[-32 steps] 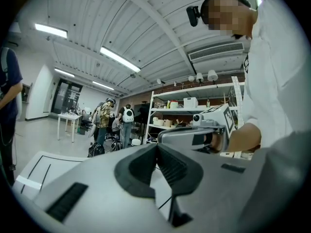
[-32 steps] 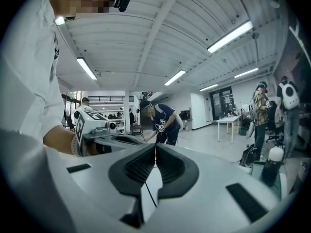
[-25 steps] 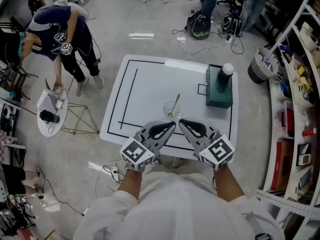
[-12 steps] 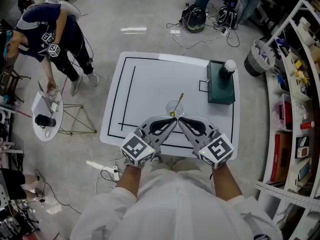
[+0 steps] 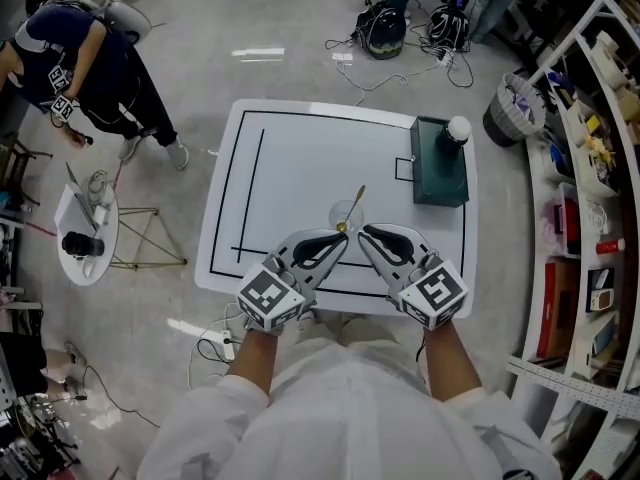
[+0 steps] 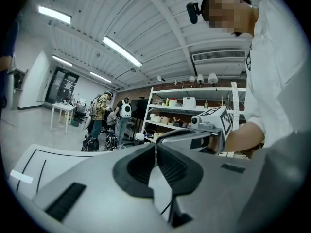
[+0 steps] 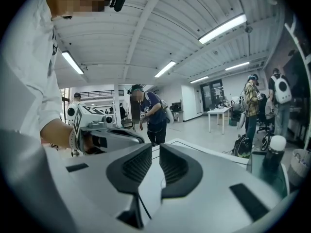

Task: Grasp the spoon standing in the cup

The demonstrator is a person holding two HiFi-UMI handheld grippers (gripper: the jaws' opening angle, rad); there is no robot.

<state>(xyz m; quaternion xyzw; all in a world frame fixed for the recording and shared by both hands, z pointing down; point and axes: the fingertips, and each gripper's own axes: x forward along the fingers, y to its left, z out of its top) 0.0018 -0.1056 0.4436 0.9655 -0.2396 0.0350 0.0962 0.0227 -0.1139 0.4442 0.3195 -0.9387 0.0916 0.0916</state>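
Observation:
A clear glass cup [image 5: 345, 212] stands on the white table [image 5: 290, 158], near its front edge. A gold spoon [image 5: 353, 206] stands in the cup, its handle leaning up and to the right. My left gripper [image 5: 343, 238] [image 6: 155, 147] is just in front of the cup, its jaws shut with nothing between them. My right gripper [image 5: 366, 232] [image 7: 155, 149] sits beside it, just right of the cup's front. Its jaws are opening and show a narrow gap with nothing in it. Neither gripper view shows the cup or spoon.
A dark green box [image 5: 440, 163] [image 7: 274, 171] with a white-capped bottle [image 5: 458, 128] [image 7: 276, 147] stands at the table's right. Black lines [image 5: 247, 183] mark the tabletop. A person [image 5: 75, 63] [image 7: 150, 113] stands by a small round table [image 5: 85, 228] on the left. Shelves [image 5: 590, 168] line the right.
The two grippers' tips have drawn slightly apart in front of the cup. The person at the left has stepped back from the small round table.

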